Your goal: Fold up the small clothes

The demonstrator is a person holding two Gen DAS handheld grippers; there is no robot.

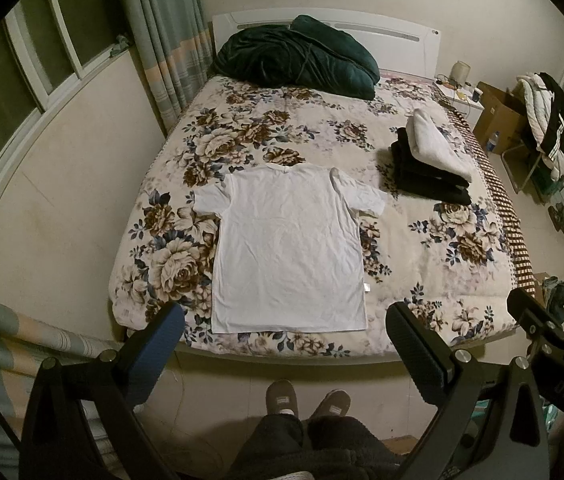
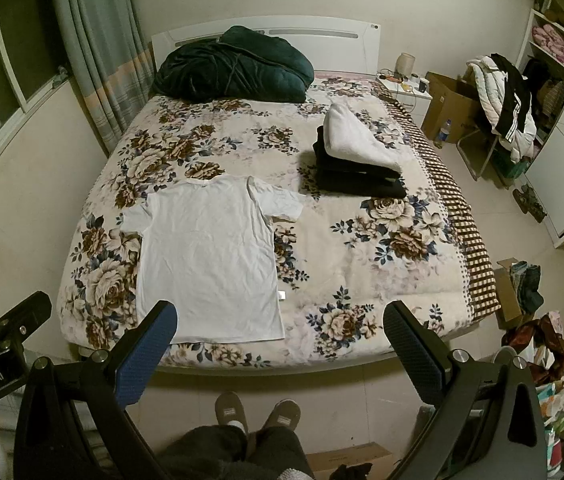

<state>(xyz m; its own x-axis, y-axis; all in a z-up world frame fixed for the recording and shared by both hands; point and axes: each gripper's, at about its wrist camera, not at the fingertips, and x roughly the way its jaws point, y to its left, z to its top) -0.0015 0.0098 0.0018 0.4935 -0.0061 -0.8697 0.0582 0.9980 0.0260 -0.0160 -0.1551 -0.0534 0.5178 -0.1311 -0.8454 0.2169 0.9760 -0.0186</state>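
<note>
Flowery cloth covers the big bed (image 1: 421, 264), brown and cream roses all over it. At the far end by the headboard sits a fat dark green blanket (image 1: 297, 58), all bunched up. On the right side of the bed is a stack of folded clothes (image 1: 429, 164), black ones below and a white one on top.

Near the foot of the bed lies the white T-shirt (image 1: 287, 248). It is spread out flat, neck pointing to the headboard, both short sleeves out to the sides, and it is a bit wrinkly. I think it is light, thin and floppy, so it will bend wherever it is pinched. A good place to grab looks like a shoulder and the bottom corner on the same side.

The left gripper (image 1: 285, 342) and the right gripper (image 2: 280, 344) both hang above the floor at the foot of the bed, jaws spread wide, holding nothing.
</note>
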